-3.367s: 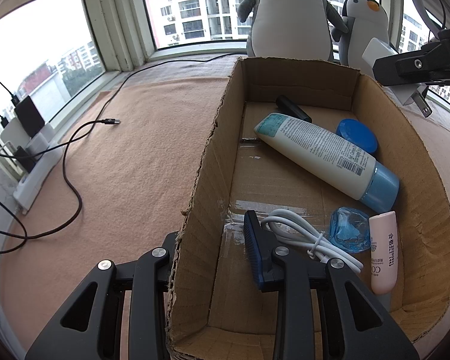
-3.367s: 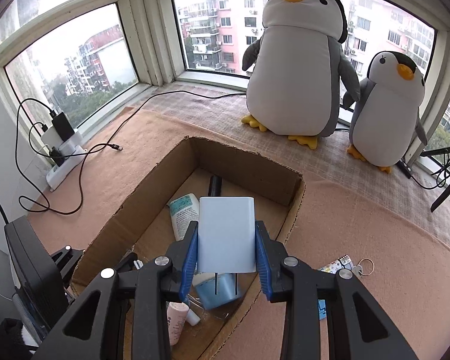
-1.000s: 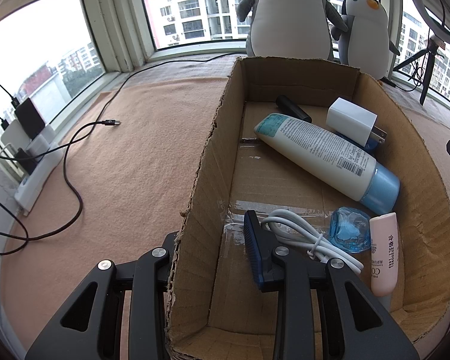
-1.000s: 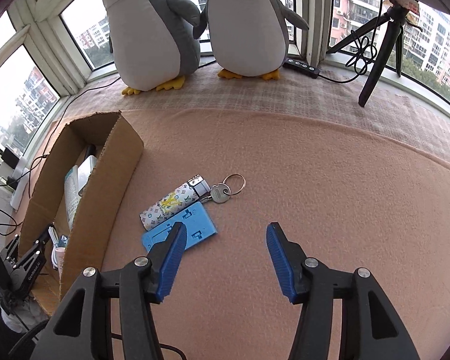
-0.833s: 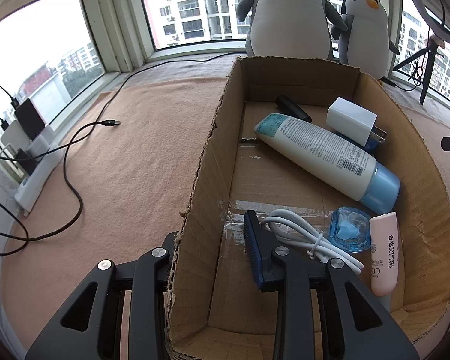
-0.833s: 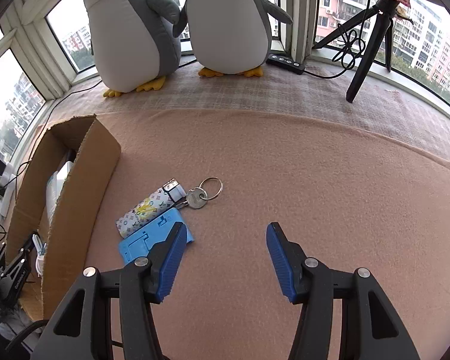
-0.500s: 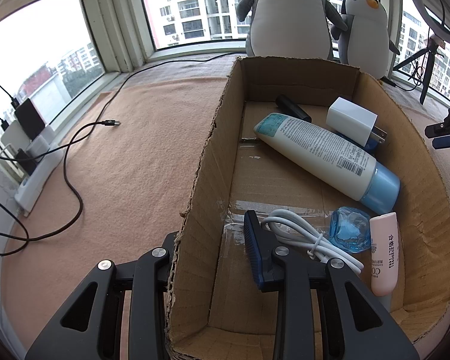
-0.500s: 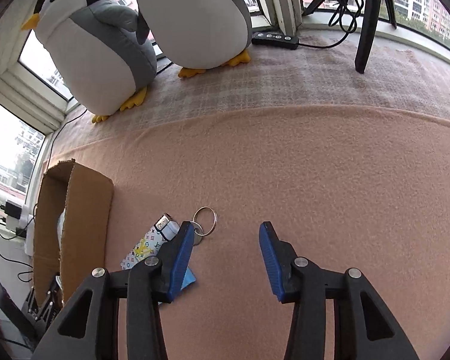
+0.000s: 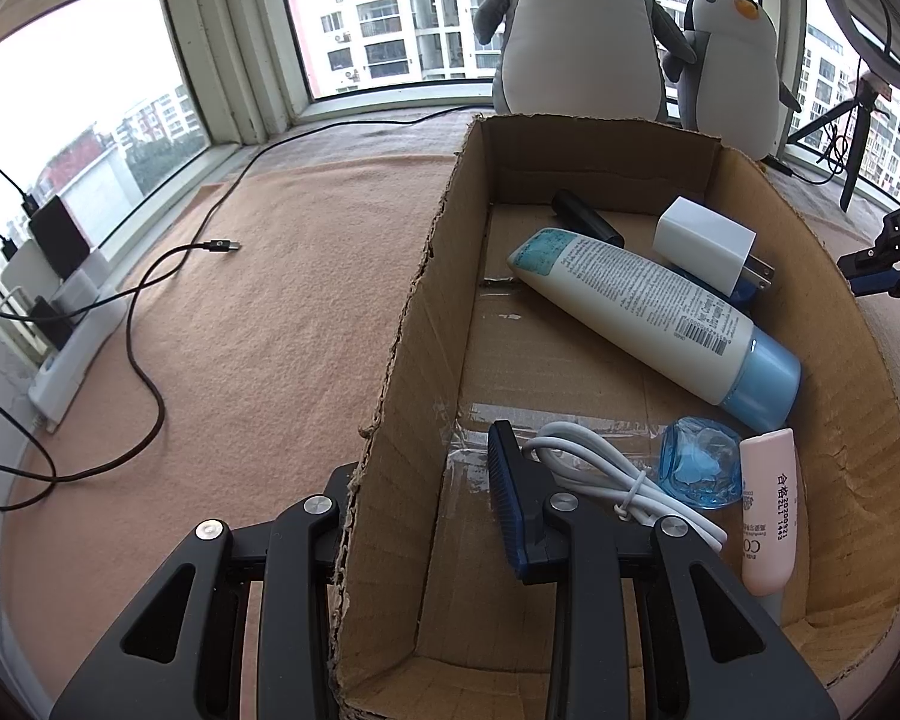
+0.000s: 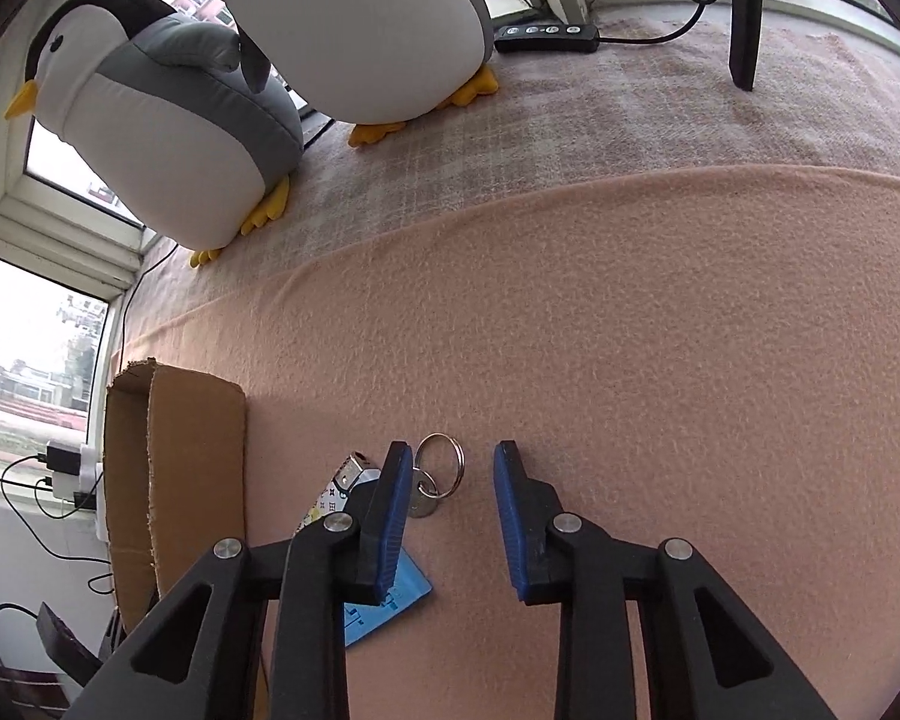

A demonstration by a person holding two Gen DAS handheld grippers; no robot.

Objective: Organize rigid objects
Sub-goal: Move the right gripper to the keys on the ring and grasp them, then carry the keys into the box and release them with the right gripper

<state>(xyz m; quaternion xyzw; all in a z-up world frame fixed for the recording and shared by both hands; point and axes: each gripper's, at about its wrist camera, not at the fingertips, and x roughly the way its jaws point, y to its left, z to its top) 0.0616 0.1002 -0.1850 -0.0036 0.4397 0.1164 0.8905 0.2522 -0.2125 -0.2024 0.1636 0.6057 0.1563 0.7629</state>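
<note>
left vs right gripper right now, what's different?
The left gripper straddles the box wall, one finger inside and one outside; the right gripper hangs open over the blanket with the key ring between its fingers. Left is at the box, right outside it. Both have blue pads.

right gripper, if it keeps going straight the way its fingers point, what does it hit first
Most likely the key ring with its key, lying on the blanket between the open fingers of the right gripper, nearer the left one. Depth is hard to judge.
</note>
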